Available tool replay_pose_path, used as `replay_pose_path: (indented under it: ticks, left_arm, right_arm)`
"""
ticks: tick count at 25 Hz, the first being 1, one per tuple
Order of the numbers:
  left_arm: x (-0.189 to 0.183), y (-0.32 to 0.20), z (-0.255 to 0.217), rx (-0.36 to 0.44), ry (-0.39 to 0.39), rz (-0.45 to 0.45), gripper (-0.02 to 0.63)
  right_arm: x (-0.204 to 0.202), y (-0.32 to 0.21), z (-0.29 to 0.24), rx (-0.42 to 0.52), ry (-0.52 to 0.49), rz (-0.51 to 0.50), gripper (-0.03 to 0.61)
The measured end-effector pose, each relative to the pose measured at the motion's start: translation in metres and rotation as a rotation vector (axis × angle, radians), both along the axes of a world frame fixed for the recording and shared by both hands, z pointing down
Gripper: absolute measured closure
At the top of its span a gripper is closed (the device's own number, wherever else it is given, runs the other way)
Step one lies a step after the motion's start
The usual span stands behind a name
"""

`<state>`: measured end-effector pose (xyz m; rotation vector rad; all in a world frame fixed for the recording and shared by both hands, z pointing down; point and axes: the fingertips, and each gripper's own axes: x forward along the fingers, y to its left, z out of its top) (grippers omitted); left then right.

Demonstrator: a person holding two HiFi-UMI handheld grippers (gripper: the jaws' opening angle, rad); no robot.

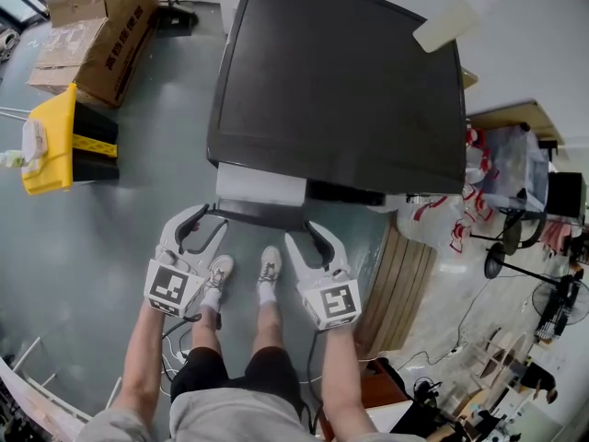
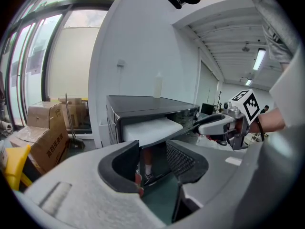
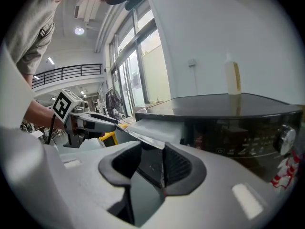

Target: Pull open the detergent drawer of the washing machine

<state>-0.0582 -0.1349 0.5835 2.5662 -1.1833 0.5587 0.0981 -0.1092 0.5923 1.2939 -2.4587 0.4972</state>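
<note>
Head view showed the left tool (image 1: 212, 217) and the right tool (image 1: 304, 231) side by side at the front of the washing machine (image 1: 340, 81). Each was closed on one end of the dark front panel (image 1: 262, 214) of the detergent drawer (image 1: 260, 185). Both gripper views showed that glossy panel filling the gap between the pads and running across to the other tool. The drawer's white body stood pulled out from the machine's front left corner, directly ahead of both tools.

Each marker cube (image 1: 172, 288) carried a black-and-white square pattern. Small white symbols beside the knob (image 3: 286, 140) on the machine's control strip were too small to read. So was the red print on the cardboard boxes (image 1: 97, 26) to the machine's left.

A pale bottle (image 1: 448, 23) stood on the machine's dark top near its back right corner. The person's shoes (image 1: 269, 267) rested on the floor just below the drawer, between the tools. A yellow bin (image 1: 51, 141) stood left of the machine, near the boxes. A slatted wooden board (image 1: 400, 284), plastic bags (image 1: 442, 224) with red print and a fan (image 1: 515, 238) crowded its right side.
</note>
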Motion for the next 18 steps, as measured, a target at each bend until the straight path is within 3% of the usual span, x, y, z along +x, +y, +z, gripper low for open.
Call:
replay_pose_path:
  ticks: [18]
  left_arm:
    - [-0.004, 0.059, 0.0, -0.016, 0.0, -0.005, 0.433]
  right_arm:
    - [-0.004, 0.06, 0.003, -0.008, -0.019, 0.019, 0.422]
